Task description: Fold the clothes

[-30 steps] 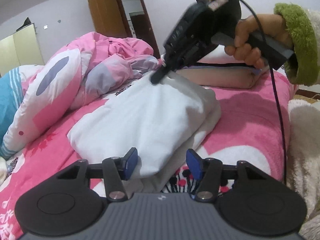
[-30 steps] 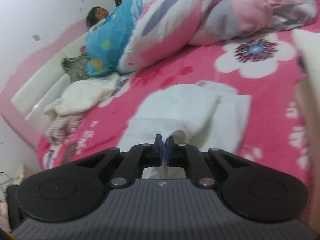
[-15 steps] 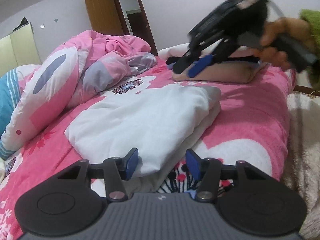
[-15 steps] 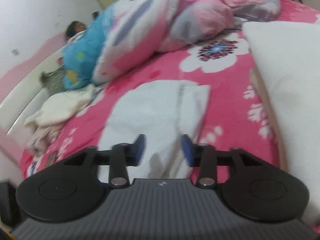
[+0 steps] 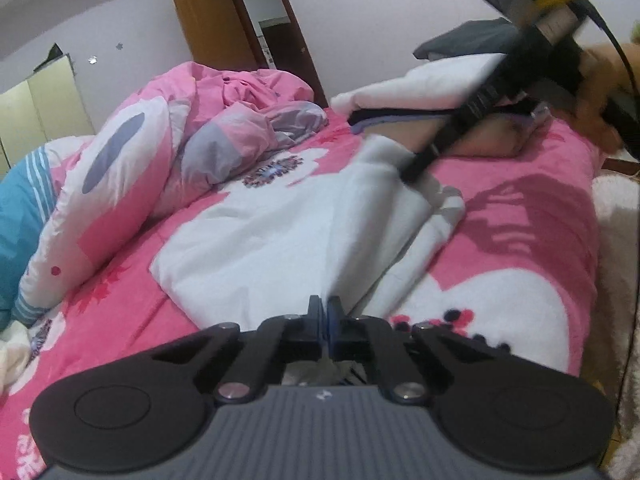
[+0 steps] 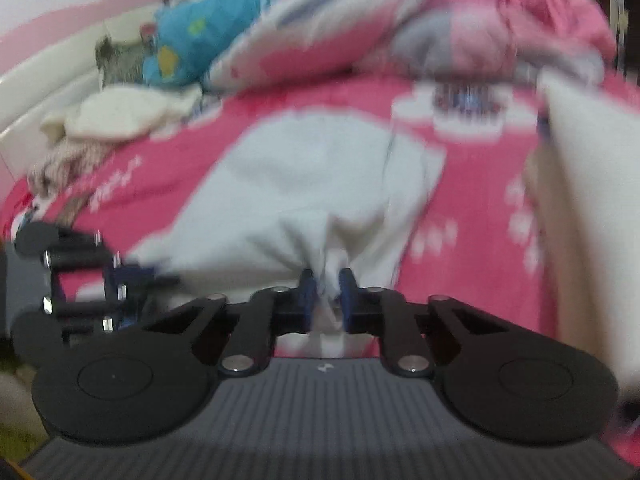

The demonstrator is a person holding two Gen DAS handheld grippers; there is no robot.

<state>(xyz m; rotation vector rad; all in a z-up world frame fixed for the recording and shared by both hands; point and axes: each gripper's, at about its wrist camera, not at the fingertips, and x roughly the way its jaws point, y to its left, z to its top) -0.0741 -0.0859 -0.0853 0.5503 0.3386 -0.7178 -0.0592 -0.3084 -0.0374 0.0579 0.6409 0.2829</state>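
A folded white garment (image 5: pixel 288 240) lies on the pink flowered bedspread (image 5: pixel 528 216). My left gripper (image 5: pixel 325 312) is shut on the garment's near edge. In the left wrist view my right gripper (image 5: pixel 416 168) reaches down from the upper right onto the garment's far corner. In the right wrist view, which is blurred, the right gripper (image 6: pixel 328 284) is shut on a bunched fold of the white garment (image 6: pixel 312 172). The left gripper (image 6: pixel 120 280) shows there at the left edge.
A crumpled pink and white duvet (image 5: pixel 168 152) lies at the far left. A stack of folded clothes (image 5: pixel 448 92) sits at the far right. A person under a blue cover (image 6: pixel 208 28) lies by the headboard, with cream clothes (image 6: pixel 120 116) nearby.
Both grippers were open half a second ago. Now the left has shut on the garment's near edge, and the right has come down and shut on its far corner.
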